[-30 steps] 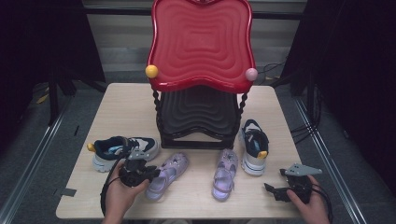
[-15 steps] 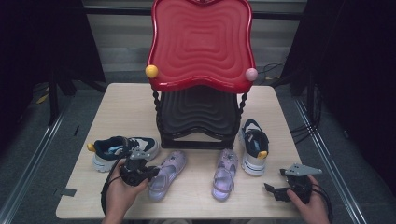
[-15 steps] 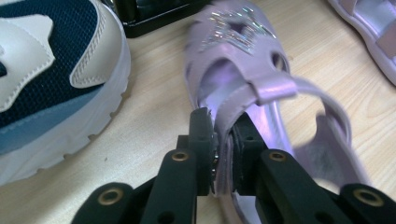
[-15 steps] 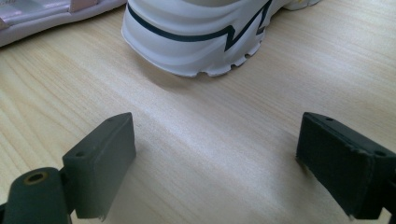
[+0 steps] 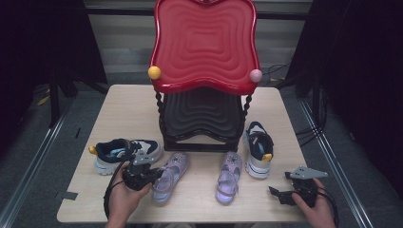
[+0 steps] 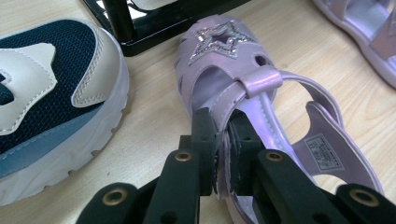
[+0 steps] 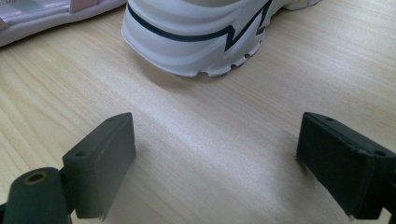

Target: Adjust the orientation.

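Observation:
A purple sandal [image 5: 170, 176] lies on the table in front of the rack, left of centre, its star-decorated toe [image 6: 219, 39] pointing towards the rack. My left gripper [image 5: 153, 175] is shut on this sandal's side strap [image 6: 223, 135], one jaw inside the shoe and one outside. Its twin sandal [image 5: 229, 176] lies to the right. A navy and white sneaker [image 5: 123, 154] lies on its side at the left, close beside the held sandal [image 6: 46, 102]. The matching sneaker [image 5: 259, 149] stands at the right. My right gripper [image 5: 274, 193] rests open near the front right edge, its jaws [image 7: 215, 140] holding nothing, short of that sneaker's white sole [image 7: 201, 32].
A two-tier shoe rack with a red top shelf [image 5: 204, 42] and a black lower shelf [image 5: 202, 114] stands mid-table; its black base [image 6: 140, 28] is just beyond the held sandal. The wooden table [image 5: 128, 109] drops off to dark floor on every side.

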The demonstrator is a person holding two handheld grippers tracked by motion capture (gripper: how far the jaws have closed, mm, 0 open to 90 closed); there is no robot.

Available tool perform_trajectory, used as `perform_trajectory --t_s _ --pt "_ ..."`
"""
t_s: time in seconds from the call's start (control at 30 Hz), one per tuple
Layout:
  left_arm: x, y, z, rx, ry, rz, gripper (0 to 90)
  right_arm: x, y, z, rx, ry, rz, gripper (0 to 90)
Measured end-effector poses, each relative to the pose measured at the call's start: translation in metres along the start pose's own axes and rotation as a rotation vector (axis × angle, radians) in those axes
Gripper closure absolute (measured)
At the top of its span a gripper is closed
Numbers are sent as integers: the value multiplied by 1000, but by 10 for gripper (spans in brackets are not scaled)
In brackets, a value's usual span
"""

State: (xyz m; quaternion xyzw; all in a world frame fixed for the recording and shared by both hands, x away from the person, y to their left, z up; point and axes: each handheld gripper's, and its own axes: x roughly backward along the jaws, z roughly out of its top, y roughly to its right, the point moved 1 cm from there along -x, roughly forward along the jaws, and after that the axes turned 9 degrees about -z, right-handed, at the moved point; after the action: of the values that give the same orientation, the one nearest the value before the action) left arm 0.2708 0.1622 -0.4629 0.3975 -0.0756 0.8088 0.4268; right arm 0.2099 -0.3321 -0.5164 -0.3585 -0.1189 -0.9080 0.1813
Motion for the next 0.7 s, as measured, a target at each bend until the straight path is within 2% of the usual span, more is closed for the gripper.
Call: perform_trajectory --t_s 0.17,0.3,0.43,0.6,0.7 --pt "4 1 0 -19 5 6 830 0 0 0 -1 0 0 111" --pt "5 3 1 -21 26 -6 830 0 0 0 1 1 0 111" --pt "9 7 2 -45 36 -13 830 0 0 0 -1 0 0 111" --pt "13 9 4 -45 68 -10 831 0 0 0 -1 0 0 111" --pt "16 11 5 -54 70 -14 831 0 0 0 -1 -1 0 111"
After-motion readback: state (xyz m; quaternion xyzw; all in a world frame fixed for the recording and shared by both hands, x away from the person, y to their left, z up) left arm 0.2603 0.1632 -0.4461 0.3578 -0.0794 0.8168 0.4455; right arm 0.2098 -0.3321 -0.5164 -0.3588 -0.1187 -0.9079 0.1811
